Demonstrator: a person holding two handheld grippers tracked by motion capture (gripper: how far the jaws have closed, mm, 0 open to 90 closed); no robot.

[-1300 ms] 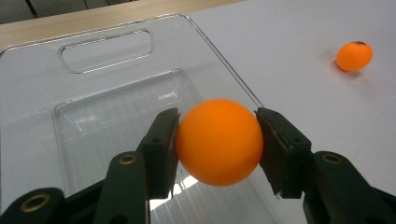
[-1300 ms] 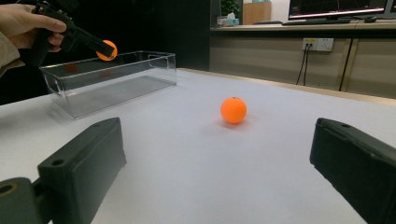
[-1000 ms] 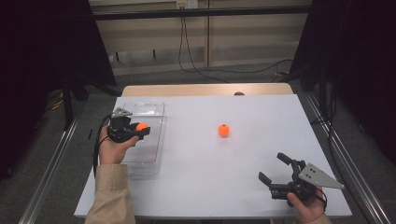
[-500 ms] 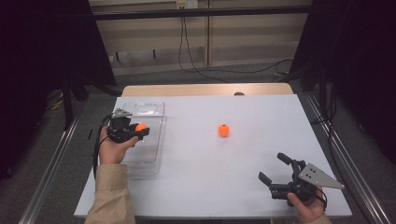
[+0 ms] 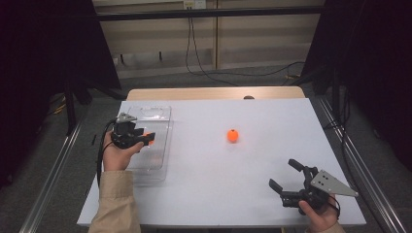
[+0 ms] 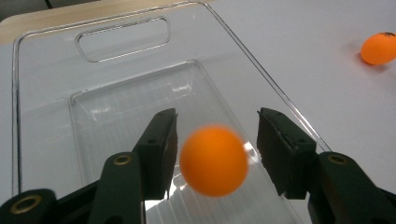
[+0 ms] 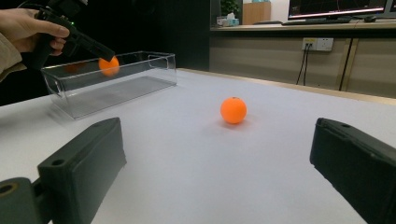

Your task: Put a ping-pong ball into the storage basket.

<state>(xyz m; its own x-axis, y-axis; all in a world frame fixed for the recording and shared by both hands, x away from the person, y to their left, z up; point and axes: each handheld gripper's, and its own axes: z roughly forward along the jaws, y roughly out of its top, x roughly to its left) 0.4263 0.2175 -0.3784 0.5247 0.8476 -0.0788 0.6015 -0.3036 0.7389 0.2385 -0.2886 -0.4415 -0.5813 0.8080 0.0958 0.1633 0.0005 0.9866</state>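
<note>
Now the left gripper (image 6: pixel 215 135) has just been opening its jaws over the clear box (image 6: pixel 46 93); its orange ball (image 6: pixel 214 160) sits loose between them. Right gripper (image 5: pixel 290 180) waits open, nearer the second ball (image 5: pixel 233 135).

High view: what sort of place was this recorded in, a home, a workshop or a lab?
Most likely a lab or test room set up for recording. A bare white table stands between dark curtains, cables trail over the floor behind it, and the right gripper view shows a wall socket and a monitor.
</note>
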